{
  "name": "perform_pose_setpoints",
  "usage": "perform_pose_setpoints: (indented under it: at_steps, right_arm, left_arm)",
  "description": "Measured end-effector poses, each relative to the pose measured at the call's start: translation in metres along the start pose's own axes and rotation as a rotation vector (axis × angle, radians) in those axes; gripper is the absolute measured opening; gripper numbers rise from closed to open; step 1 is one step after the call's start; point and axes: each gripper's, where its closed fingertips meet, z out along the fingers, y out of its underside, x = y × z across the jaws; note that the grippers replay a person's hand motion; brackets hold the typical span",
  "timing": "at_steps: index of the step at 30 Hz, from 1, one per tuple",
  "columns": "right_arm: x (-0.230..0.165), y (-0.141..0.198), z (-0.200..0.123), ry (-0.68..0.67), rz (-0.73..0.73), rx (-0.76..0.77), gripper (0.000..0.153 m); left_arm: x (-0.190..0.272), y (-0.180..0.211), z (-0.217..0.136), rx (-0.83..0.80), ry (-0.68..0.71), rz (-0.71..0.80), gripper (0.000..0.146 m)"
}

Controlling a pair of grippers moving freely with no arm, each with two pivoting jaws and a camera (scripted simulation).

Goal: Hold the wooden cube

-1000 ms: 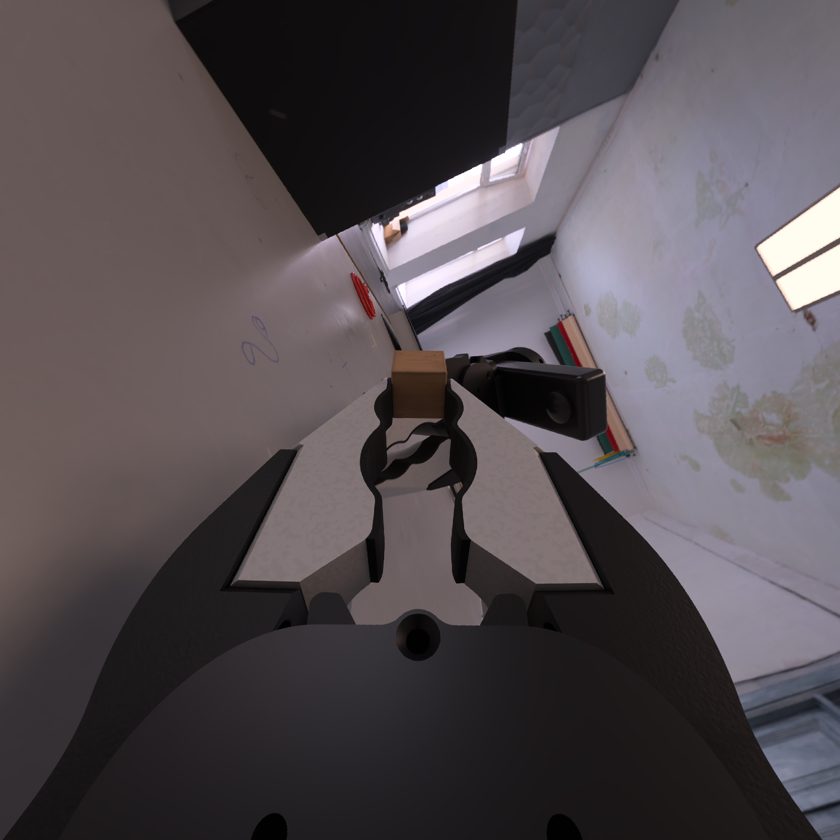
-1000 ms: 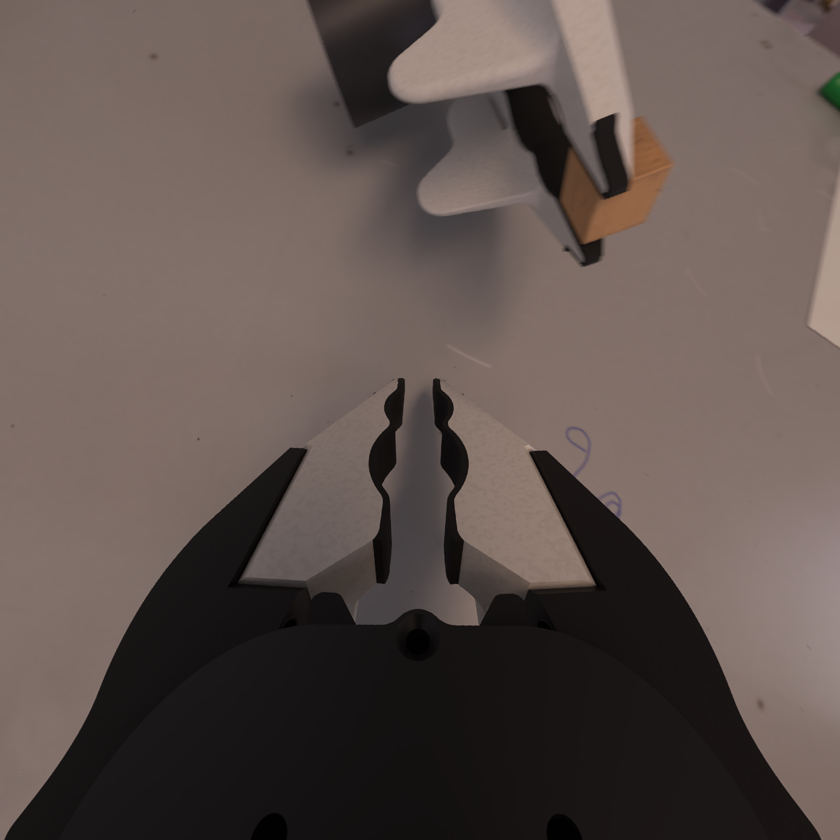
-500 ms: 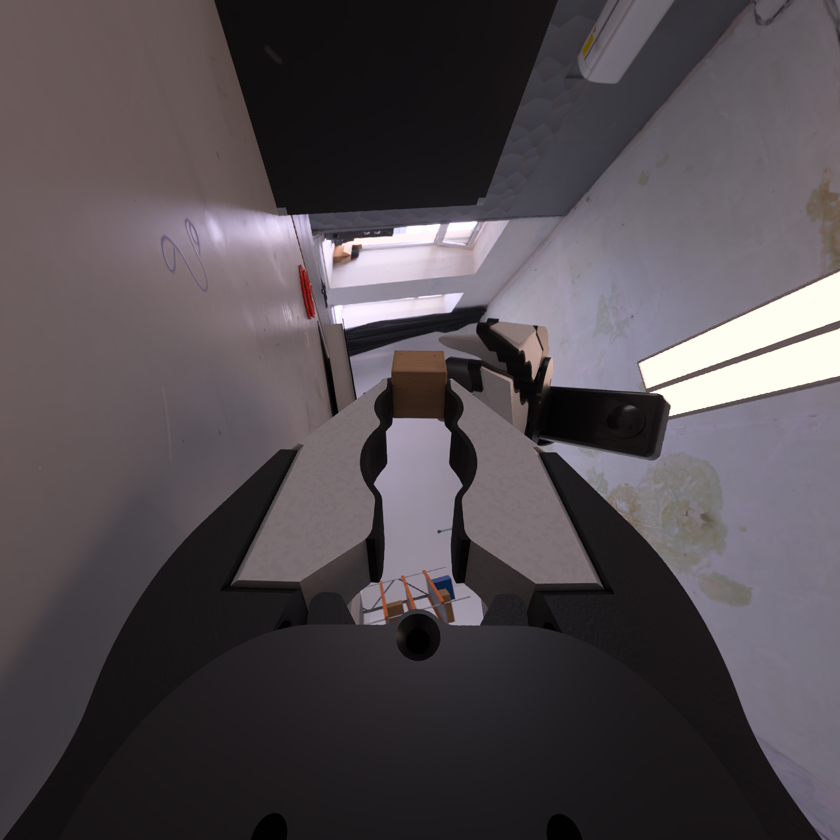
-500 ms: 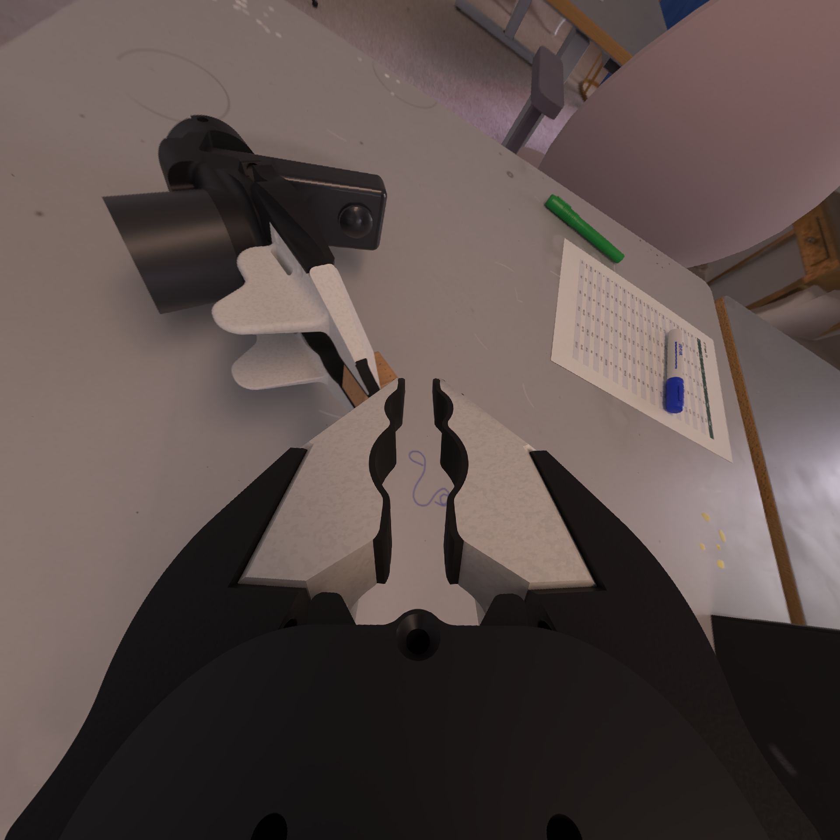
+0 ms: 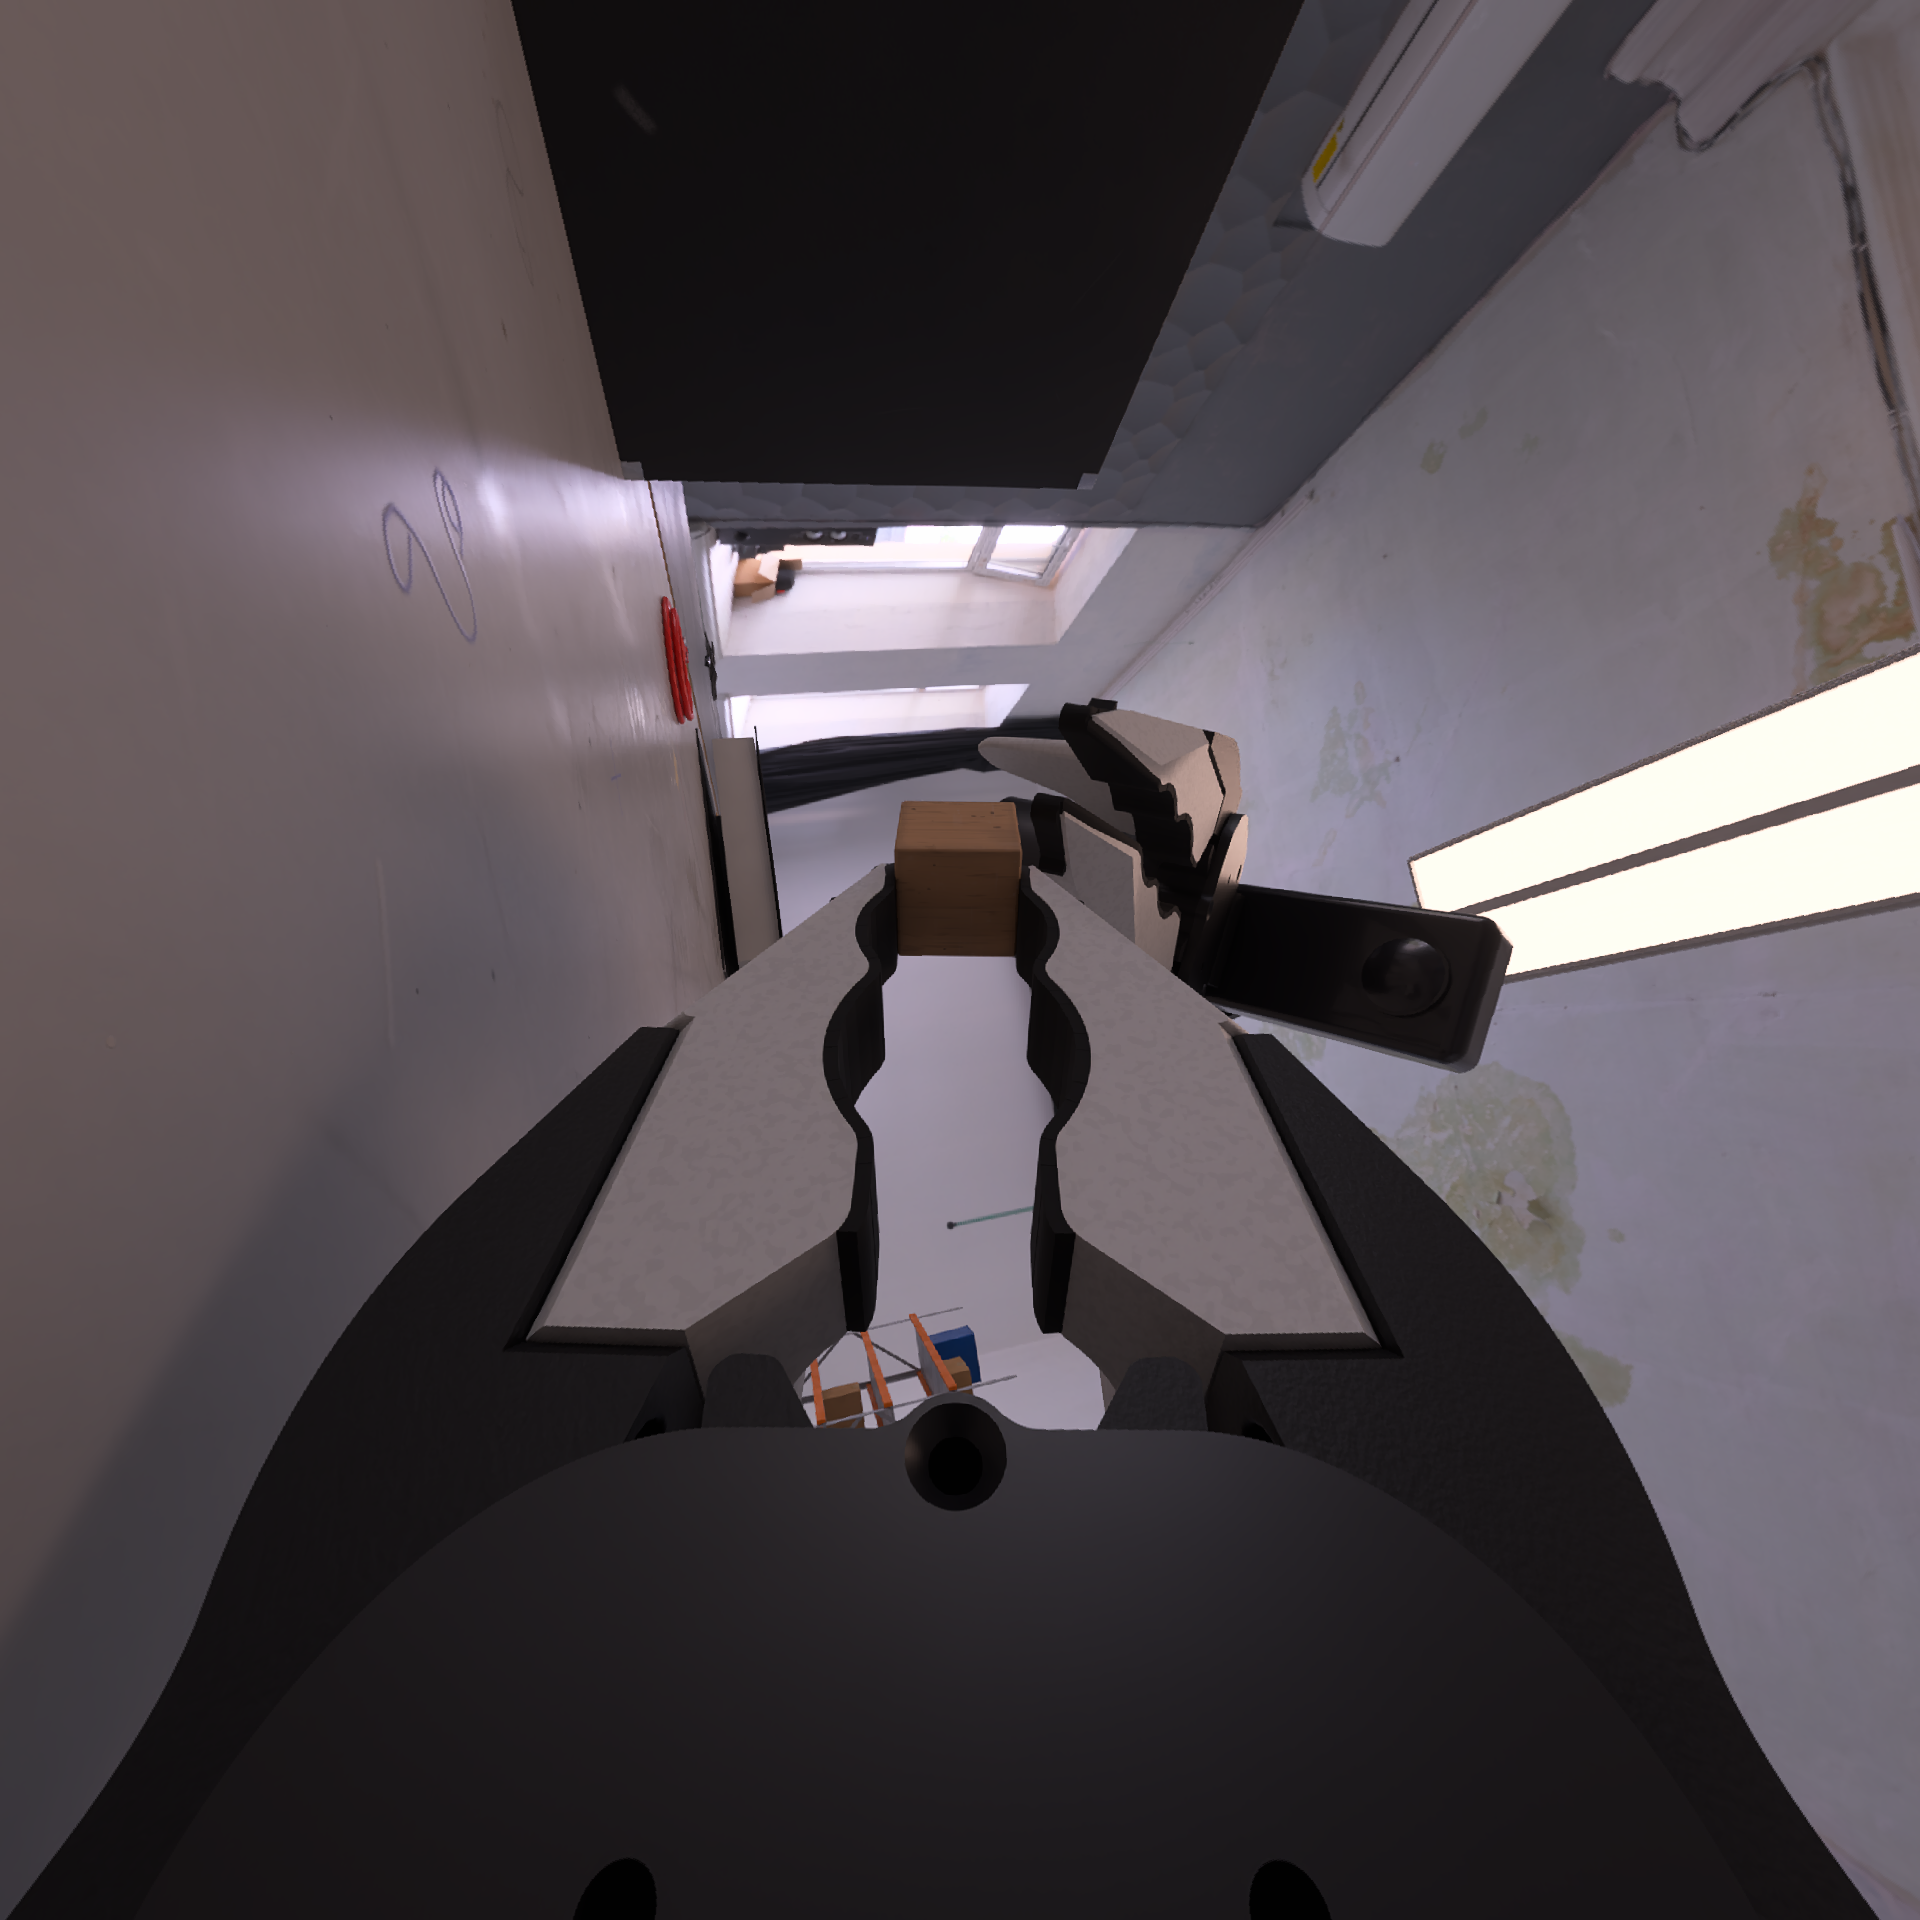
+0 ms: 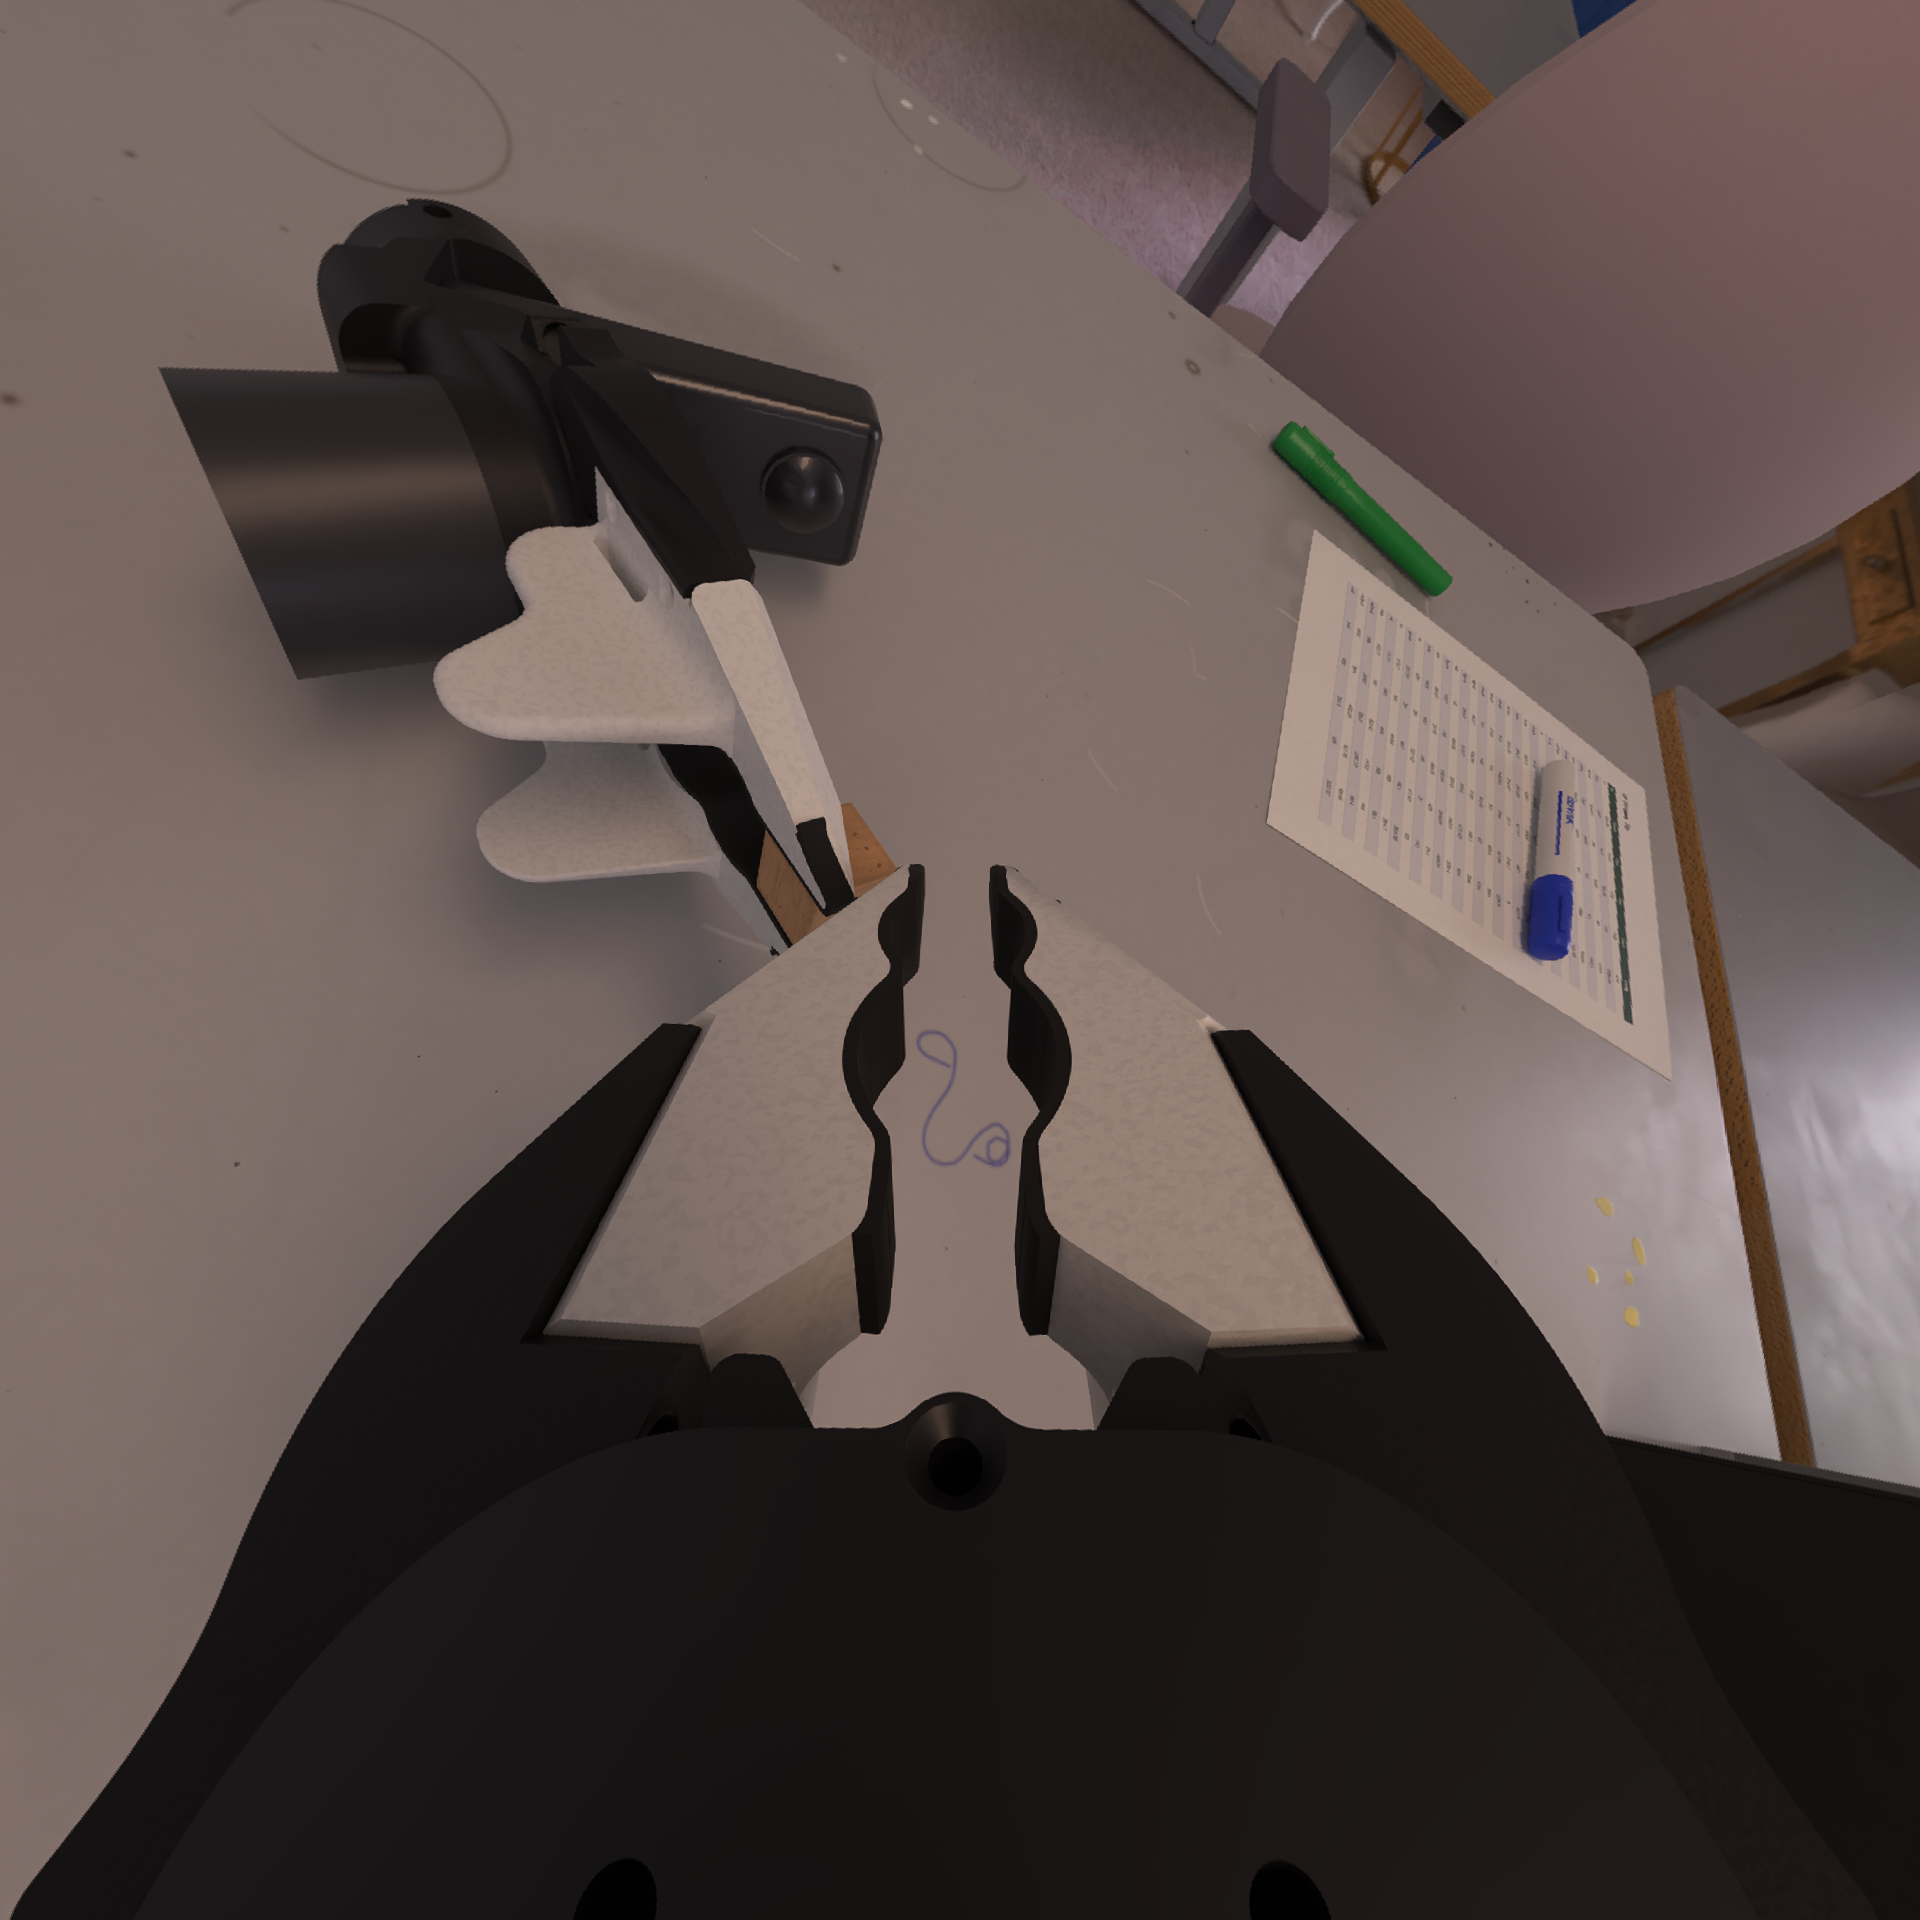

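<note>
Left wrist view. The tabletop [image 5: 260,935] stands as a near-vertical plane along the left edge, so the left tongs [image 5: 956,894] are rolled onto their side and point along the surface, clear of it. The cube [image 5: 956,878] sits pinched between the two fingertips, at the very tip, with empty gap behind it. Just right of the cube, the right tongs [image 5: 1039,769] come in nose-first, beside it but seemingly apart.

Right wrist view. At left the left tongs [image 6: 821,883] reach down and rightward above the tabletop [image 6: 1039,520], and the cube [image 6: 868,852] shows as a sliver of wood between their fingers, largely hidden. The right tongs [image 6: 954,883] are pitched down towards the tabletop, their jaws narrowly parted with nothing between them; a blue scribble [image 6: 956,1101] shows through the gap. Farther right lie a green marker [image 6: 1356,507], a printed sheet [image 6: 1403,727] and a blue marker [image 6: 1553,862] resting on the sheet.

Step in hand, as judged: the cube is lifted and held, so the hold appears achieved. The next move calls only for steady pressure, since the tip grip is shallow, and for the right tongs to avoid nudging the cube.
</note>
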Motion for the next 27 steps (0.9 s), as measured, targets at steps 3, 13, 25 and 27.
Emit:
perform_pose_setpoints:
  at_steps: [3, 13, 25, 27]
  right_arm:
    - [0.0, 0.0, 0.0, 0.001, -0.008, 0.001, 0.012]
    - [0.001, 0.001, 0.002, 0.013, -0.003, 0.014, 0.015]
    - [0.011, 0.009, -0.01, 0.067, 0.307, 0.045, 0.034]
    - [0.009, 0.014, -0.014, 0.062, 0.546, 0.076, 0.04]
  left_arm:
    - [0.0, 0.001, 0.001, 0.001, 0.002, -0.001, 0.021]
    - [0.001, -0.001, 0.002, 0.014, 0.009, -0.016, 0.021]
    - [0.005, -0.001, 0.001, 0.028, 0.027, -0.014, 0.021]
    - [0.006, -0.001, 0.001, 0.03, 0.03, -0.006, 0.021]
